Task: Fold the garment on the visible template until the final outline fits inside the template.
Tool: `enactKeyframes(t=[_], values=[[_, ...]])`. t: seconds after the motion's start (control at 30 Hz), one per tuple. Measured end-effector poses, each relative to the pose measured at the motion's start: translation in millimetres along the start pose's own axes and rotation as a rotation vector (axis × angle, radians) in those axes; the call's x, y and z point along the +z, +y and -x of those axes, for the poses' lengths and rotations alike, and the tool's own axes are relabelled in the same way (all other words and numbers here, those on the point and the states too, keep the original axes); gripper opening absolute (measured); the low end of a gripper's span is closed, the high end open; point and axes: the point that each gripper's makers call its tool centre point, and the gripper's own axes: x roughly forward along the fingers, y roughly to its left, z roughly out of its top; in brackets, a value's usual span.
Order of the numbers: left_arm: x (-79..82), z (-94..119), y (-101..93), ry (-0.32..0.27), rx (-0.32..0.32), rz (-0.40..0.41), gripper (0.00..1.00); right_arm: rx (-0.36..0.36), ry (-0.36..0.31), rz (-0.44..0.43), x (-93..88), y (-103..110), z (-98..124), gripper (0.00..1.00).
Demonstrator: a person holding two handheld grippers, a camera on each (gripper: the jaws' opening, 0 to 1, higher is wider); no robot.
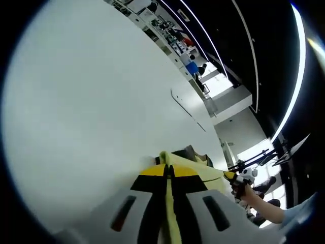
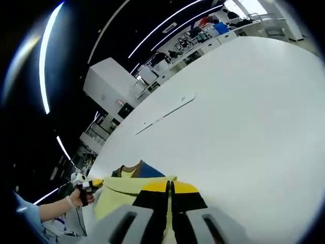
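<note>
Currently: my left gripper [image 1: 167, 175] and right gripper [image 2: 170, 190] each clamp an edge of the pale yellow garment [image 2: 129, 190], lifted above the white table [image 2: 244, 127]; folding unfinished, template unseen.

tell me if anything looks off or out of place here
The pale yellow garment is lifted off the white table, pinched by both the left gripper and the right gripper. No template outline shows beneath it.
</note>
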Motion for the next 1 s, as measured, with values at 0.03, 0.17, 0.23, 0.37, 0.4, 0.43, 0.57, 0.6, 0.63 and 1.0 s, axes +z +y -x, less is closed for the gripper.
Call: enactKeyframes(t=[0.03,0.17,0.23,0.37,0.4,0.43,0.57,0.6,0.63,1.0], values=[[0.0,-0.3,0.5,0.002,0.0,0.001,0.0,-0.002,0.004,0.002,-0.8,-0.7,-0.4,0.0],[0.1,-2.3,-1.8,0.005,-0.017,0.007,0.0,0.02,0.009,0.033,-2.4,3.3,-0.5,0.0],[-0.5,-2.6,-5.7,0.003,-0.033,-0.012,0.0,0.036,0.012,0.045,-3.2,5.8,-0.7,0.0],[-2.8,-0.9,-11.4,0.008,-0.05,-0.024,0.0,0.041,0.017,0.081,-5.2,9.5,1.2,0.0],[-2.8,-0.1,-13.6,0.007,-0.054,-0.031,0.01,0.049,0.02,0.082,-3.5,8.2,1.0,0.0],[-3.0,0.3,-14.4,0.011,-0.055,-0.051,0.01,0.055,0.025,0.087,-2.8,8.6,1.5,0.02],[1.5,0.2,-13.8,0.006,-0.055,-0.177,0.12,0.104,0.019,0.139,-3.5,22.3,5.7,0.18],[1.8,0.6,-13.3,0.01,-0.048,-0.215,0.19,0.112,0.018,0.14,-3.6,25.6,6.8,0.25],[1.3,1.4,-13.9,0.013,-0.041,-0.246,0.24,0.125,0.019,0.156,-4.2,31.2,8.4,0.3],[-20.1,1.2,-31.1,0.122,-0.065,-0.546,0.8,0.123,0.099,0.452,-26.3,45.2,14.9,0.69]])
